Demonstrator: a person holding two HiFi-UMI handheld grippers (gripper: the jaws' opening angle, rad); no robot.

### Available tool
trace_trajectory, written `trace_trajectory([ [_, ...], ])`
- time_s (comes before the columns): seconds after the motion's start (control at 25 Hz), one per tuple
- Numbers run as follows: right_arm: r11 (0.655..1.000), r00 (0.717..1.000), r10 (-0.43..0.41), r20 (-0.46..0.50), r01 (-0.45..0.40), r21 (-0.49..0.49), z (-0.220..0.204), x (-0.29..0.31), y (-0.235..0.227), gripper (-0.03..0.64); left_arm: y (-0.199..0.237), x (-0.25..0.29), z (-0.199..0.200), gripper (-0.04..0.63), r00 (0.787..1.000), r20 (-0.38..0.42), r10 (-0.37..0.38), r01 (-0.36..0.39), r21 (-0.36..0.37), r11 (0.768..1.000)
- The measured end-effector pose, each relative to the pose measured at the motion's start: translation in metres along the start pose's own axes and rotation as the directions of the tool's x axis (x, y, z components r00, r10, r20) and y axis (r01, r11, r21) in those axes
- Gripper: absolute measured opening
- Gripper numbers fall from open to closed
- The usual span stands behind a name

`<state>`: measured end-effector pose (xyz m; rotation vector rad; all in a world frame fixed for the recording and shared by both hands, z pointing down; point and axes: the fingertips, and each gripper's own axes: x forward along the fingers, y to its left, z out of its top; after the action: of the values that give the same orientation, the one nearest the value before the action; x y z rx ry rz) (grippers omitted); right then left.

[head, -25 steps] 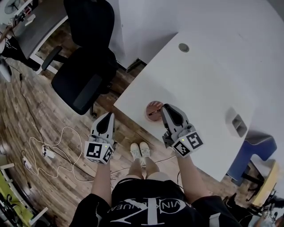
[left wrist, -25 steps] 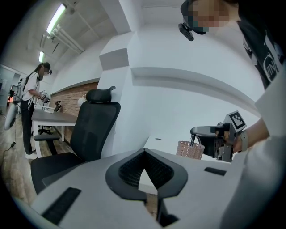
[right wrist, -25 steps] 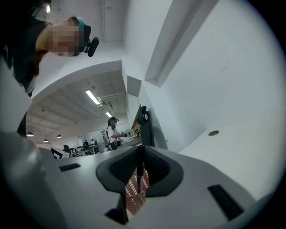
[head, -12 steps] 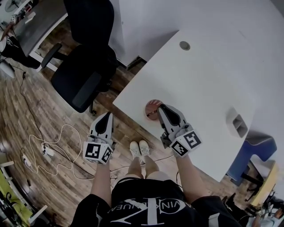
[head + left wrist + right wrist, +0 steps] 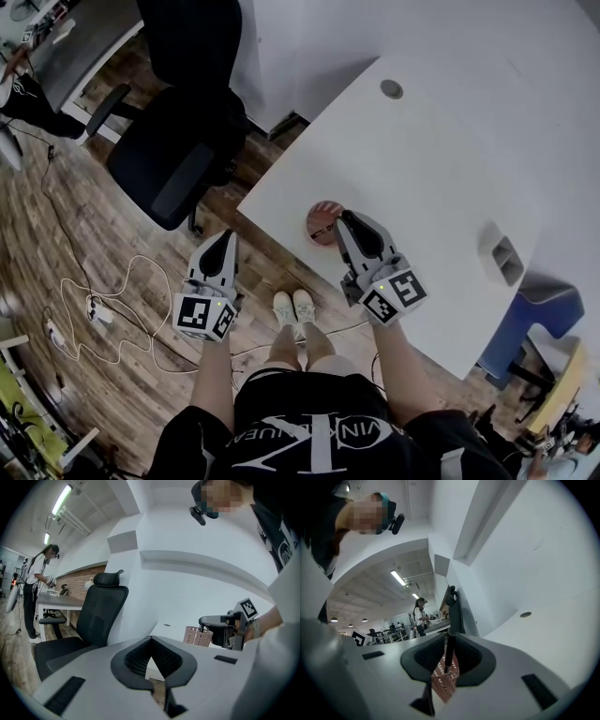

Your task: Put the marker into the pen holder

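Observation:
A pink mesh pen holder stands near the front corner of the white table. My right gripper is right beside it, shut on a dark marker that points over the holder's mouth. In the right gripper view the marker stands between the pads with the pen holder just beyond and below the right gripper. My left gripper hangs over the wooden floor left of the table, its jaws together with nothing in them. The left gripper view shows the left gripper, the pen holder and the right gripper.
A black office chair stands left of the table. White cables lie on the floor. A round grommet and a grey box sit on the table. A blue seat is at the right. Another person stands at a far desk.
The right gripper with the marker has shifted slightly toward the pen holder. The left gripper has hardly moved.

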<state>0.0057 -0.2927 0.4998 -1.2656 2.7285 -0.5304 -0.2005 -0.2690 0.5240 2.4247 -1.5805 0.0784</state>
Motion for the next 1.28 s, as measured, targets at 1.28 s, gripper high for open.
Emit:
trace_trajectory([
  [1.28, 1.0, 0.999, -0.02, 0.044, 0.02, 0.009, 0.027, -0.014, -0.02, 0.164, -0.016, 0.008, 0.02, 0.014, 1.0, 0.027, -0.011, 0.01, 0.019, 1.0],
])
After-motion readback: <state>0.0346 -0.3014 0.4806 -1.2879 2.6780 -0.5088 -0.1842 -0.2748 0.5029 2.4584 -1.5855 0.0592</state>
